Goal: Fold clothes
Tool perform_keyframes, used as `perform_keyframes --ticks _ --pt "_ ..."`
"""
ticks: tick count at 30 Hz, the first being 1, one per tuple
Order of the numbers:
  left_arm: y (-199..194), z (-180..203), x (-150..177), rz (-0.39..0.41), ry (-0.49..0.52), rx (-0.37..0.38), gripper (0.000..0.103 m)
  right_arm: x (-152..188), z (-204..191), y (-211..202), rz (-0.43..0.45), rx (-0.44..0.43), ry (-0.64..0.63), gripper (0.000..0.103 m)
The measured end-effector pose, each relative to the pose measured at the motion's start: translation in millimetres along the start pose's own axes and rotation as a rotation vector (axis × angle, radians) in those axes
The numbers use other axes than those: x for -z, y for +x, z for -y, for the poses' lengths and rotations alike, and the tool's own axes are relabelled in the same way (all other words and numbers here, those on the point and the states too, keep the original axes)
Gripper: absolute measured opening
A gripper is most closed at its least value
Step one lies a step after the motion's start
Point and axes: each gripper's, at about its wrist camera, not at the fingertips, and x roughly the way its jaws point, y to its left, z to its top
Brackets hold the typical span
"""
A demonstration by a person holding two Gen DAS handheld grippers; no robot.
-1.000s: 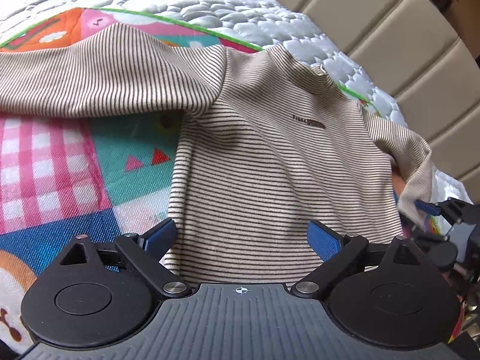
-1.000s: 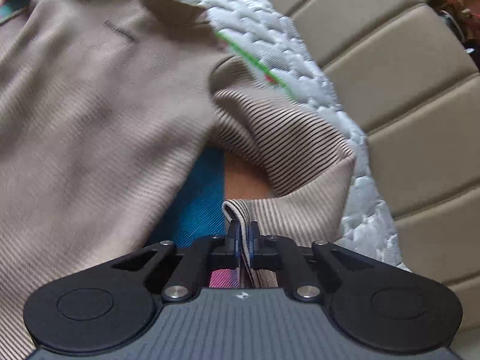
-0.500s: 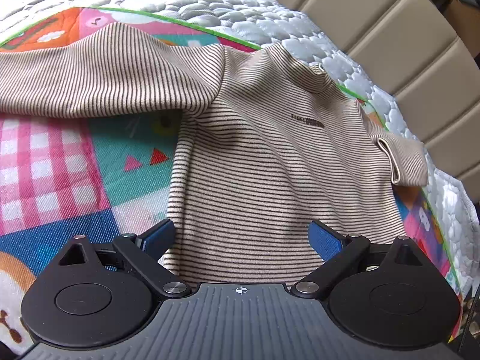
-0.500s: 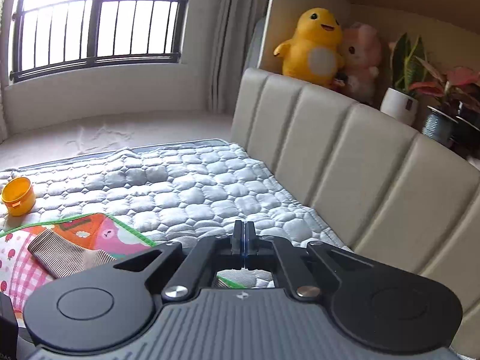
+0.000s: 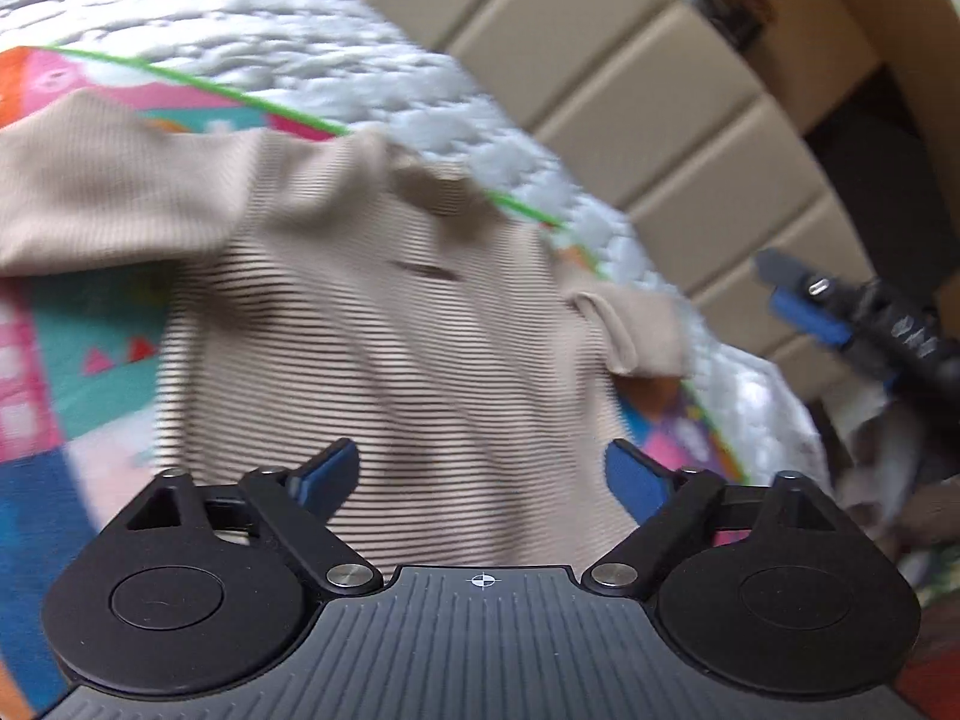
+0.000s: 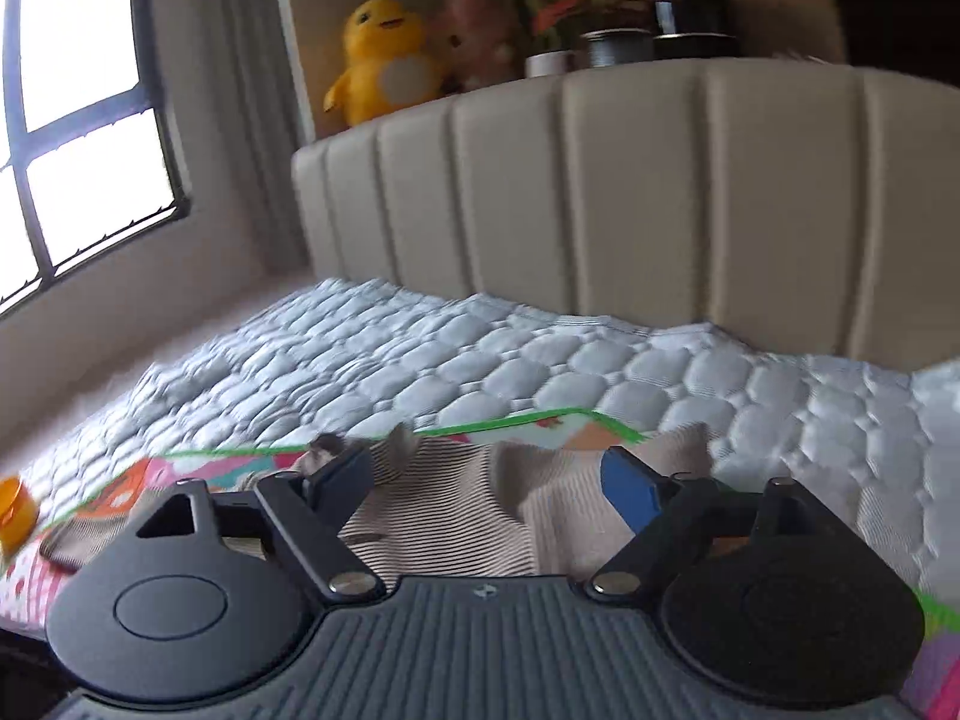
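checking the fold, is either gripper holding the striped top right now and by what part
Nothing is held. The left gripper and right gripper both stand open, with no cloth of the striped top pinched between the fingers.

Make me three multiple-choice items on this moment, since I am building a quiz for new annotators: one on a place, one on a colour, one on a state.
1. Where does the striped top lie?
A. on the colourful mat
B. on the headboard
C. on the floor

2. What colour is the duck plush toy on the shelf?
A. green
B. yellow
C. blue

3. How do the jaws of the left gripper stand?
A. shut on a sleeve
B. shut on nothing
C. open, holding nothing

Answers: 1 A, the patterned mat shows around the top's edges. 2 B, its body is bright yellow. 3 C, its blue pads stand wide apart above the fabric.
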Motion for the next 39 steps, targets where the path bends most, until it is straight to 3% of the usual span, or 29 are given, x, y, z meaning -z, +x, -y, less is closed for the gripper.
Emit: perform_keyframes --ticks 2,4,9,12,17,18,19,20,22,25,33,39 --pt "12 22 -3 -0.020 0.030 0.063 0.079 2 25 8 -0.010 0.099 0.085 0.085" --pt "38 48 -9 -0.032 0.025 0.095 0.079 -2 55 10 0.026 0.131 0.192 0.086" --pt "120 78 -29 -0.044 -0.187 0.143 0.079 3 103 9 0.097 0.188 0.406 0.095" --pt "161 86 -34 -0.045 -0.251 0.078 0.080 7 119 19 0.074 0.161 0.481 0.096" --pt "197 93 -33 -0.032 -0.223 -0.070 0.077 13 131 39 0.035 0.137 0.537 0.098" --pt "198 95 -34 -0.022 -0.207 -0.091 0.070 14 133 43 0.028 0.132 0.549 0.098" --pt "199 97 -35 -0.012 -0.190 -0.112 0.055 15 135 47 0.020 0.127 0.560 0.098" --pt "200 99 -35 -0.002 -0.174 -0.134 0.049 17 138 51 0.012 0.122 0.571 0.098" --pt "200 103 -39 0.002 -0.140 -0.157 0.028 19 143 59 -0.004 0.112 0.593 0.098" --pt "189 112 -49 0.028 -0.050 -0.192 0.014 22 148 64 -0.020 0.111 0.621 0.098" --pt "97 114 -100 0.213 0.068 -0.278 0.012 26 136 68 -0.060 0.111 0.581 0.100" --pt "37 78 -118 0.309 0.118 -0.395 0.012 31 105 84 -0.115 0.115 0.447 0.100"
